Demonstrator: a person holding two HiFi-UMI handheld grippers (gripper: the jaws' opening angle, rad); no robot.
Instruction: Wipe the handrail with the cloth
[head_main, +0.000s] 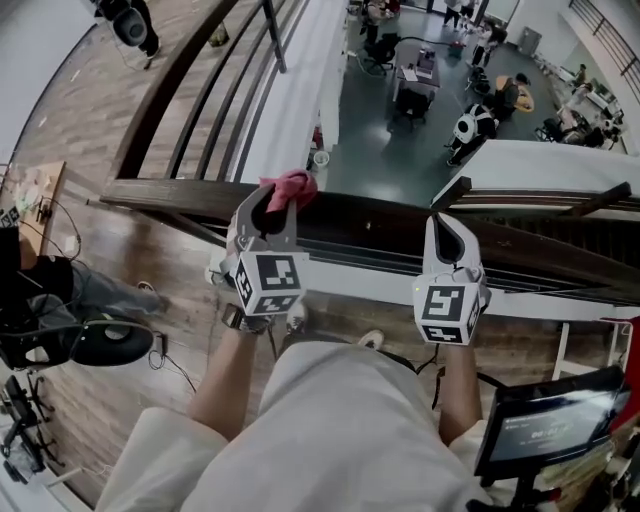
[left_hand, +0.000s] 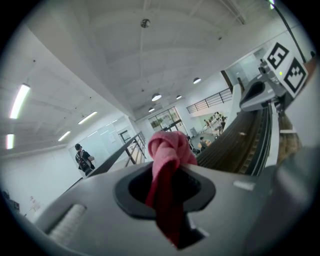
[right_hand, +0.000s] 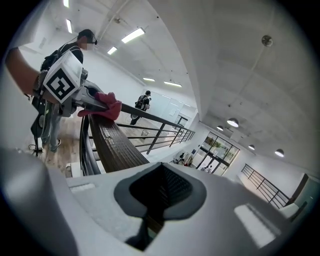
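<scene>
Nearest, on the person's side of the handrail (head_main: 370, 215), pale shorts and two bare forearms reach toward it. A dark screen (head_main: 552, 418) stands low to their right and a black chair (head_main: 95, 342) to their left, both on the wood floor (head_main: 180, 262) short of the handrail. The left gripper (head_main: 268, 200) points at the handrail's top, its jaws clamped on the cloth (head_main: 290, 187). In the left gripper view this pink cloth runs up through the gap between the jaws and ends in a bunched knot past their tips. The knot sits on the handrail's top, at its near edge. Further right along the handrail, well apart from the cloth, the right gripper (head_main: 450, 222) holds its tip at the rail's top. Whether it touches cannot be told. Its jaws are together with nothing between them, and the right gripper view shows only the dark ribbed pads meeting. The handrail is dark brown wood, with thin dark bars (head_main: 330, 258) running along beneath it. At its left end a second rail (head_main: 165, 100) branches away, and a person (left_hand: 82, 157) with a backpack stands beside it. Beyond and far below the handrail lies a grey hall floor (head_main: 365, 140) with desks and several people around them.
</scene>
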